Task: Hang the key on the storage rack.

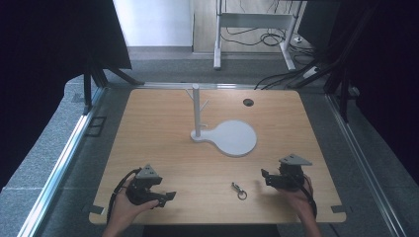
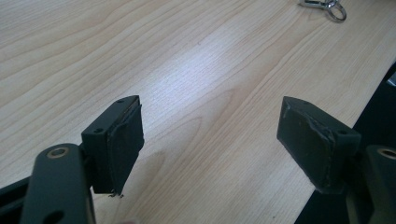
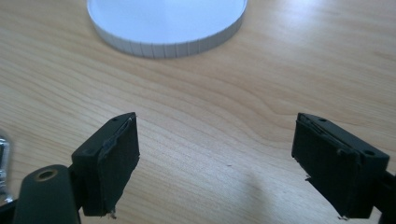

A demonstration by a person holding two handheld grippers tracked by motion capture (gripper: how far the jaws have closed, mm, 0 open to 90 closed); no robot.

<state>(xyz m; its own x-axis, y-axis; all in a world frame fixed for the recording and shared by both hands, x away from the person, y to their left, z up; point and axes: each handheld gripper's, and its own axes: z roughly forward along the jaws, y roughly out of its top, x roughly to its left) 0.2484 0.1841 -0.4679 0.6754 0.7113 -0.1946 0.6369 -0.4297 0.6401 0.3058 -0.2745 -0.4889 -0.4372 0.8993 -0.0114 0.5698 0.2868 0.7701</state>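
A small metal key clip with a ring (image 1: pixel 239 190) lies on the wooden table (image 1: pixel 168 148) near its front edge, between my two grippers; in the left gripper view the clip (image 2: pixel 327 6) sits at the top right. A white stand with a round base (image 1: pixel 235 138) and a branched upright post (image 1: pixel 196 111) occupies the table's middle. My left gripper (image 1: pixel 165 197) rests low at the front left, jaws wide apart over bare wood (image 2: pixel 210 140). My right gripper (image 1: pixel 265 177) sits at the front right, also open and empty (image 3: pixel 215 163), facing the white base (image 3: pixel 166 23).
A dark cable hole (image 1: pixel 247 102) is set in the far right part of the table. Aluminium rails (image 1: pixel 59 163) run along both sides. Behind the table stand a white desk frame (image 1: pixel 254 29) and loose cables (image 1: pixel 276 79) on the floor.
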